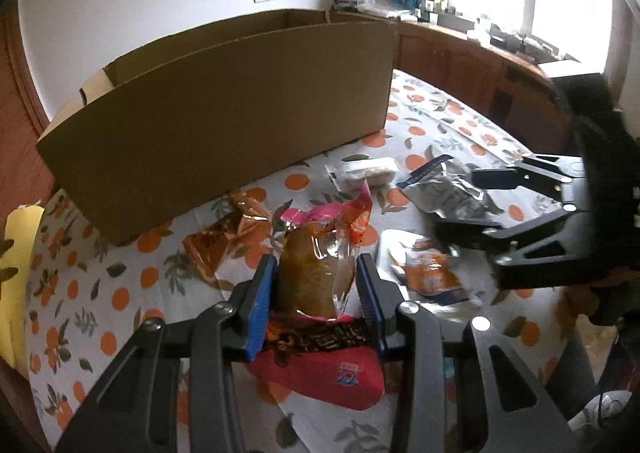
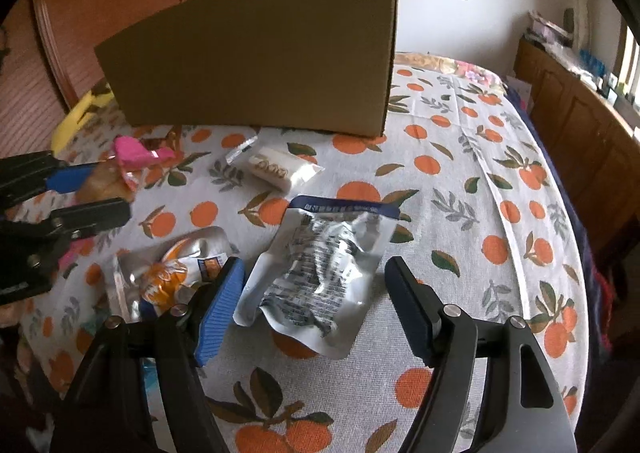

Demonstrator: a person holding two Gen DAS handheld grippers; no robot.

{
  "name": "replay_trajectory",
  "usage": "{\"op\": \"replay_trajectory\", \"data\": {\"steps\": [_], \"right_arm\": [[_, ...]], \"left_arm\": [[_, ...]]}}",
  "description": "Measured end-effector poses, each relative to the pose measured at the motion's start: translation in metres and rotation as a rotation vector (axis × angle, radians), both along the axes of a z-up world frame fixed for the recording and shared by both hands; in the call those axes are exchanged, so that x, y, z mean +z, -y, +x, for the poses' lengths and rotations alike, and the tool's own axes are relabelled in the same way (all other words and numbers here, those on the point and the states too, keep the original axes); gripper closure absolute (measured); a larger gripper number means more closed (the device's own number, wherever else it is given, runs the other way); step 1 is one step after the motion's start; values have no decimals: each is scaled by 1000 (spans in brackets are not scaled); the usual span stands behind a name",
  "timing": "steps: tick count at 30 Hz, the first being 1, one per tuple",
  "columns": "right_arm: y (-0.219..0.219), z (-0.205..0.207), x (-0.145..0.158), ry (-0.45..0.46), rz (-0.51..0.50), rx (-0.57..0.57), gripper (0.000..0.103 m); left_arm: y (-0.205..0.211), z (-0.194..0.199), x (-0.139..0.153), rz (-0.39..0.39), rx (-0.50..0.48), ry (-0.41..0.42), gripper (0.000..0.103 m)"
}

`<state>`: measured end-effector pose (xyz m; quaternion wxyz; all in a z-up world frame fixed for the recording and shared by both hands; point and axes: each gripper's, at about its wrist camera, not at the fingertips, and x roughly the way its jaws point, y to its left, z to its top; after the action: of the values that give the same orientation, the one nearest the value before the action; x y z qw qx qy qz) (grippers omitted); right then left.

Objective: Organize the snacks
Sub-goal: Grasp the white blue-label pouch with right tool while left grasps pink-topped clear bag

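Observation:
My left gripper is shut on a pink-topped clear pack of brown snack, held just above the bed. It also shows in the right wrist view. My right gripper is open around a silver foil pouch with a blue top strip, lying on the cloth. The pouch also shows in the left wrist view. An open cardboard box stands behind the snacks.
An orange-and-silver pack, a white wrapped snack and a brown foil pack lie on the orange-print sheet. A yellow object is at the left. Wooden cabinets line the right.

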<state>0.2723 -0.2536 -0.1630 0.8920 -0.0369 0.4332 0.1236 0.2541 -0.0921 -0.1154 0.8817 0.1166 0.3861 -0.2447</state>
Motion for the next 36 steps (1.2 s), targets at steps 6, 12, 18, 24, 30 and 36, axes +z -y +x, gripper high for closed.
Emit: {"op": "replay_trajectory", "data": {"steps": [6, 12, 18, 24, 30, 36], "right_arm": [[-4, 5, -1, -17, -38, -6, 25], [-4, 3, 1, -19, -44, -23, 40], [1, -6, 5, -49, -32, -12, 46], [10, -18, 8, -72, 11, -11, 47], [17, -32, 18, -51, 65, -17, 47], [11, -44, 41, -6, 88, 3, 47]], "left_arm": [[-5, -13, 8, -66, 2, 11, 64], [-11, -23, 17, -112, 15, 26, 64], [-19, -37, 21, -128, 28, 47, 64], [-19, -38, 25, -136, 36, 54, 64], [-20, -44, 33, -156, 47, 52, 64], [-25, -51, 49, -157, 60, 83, 64]]}}
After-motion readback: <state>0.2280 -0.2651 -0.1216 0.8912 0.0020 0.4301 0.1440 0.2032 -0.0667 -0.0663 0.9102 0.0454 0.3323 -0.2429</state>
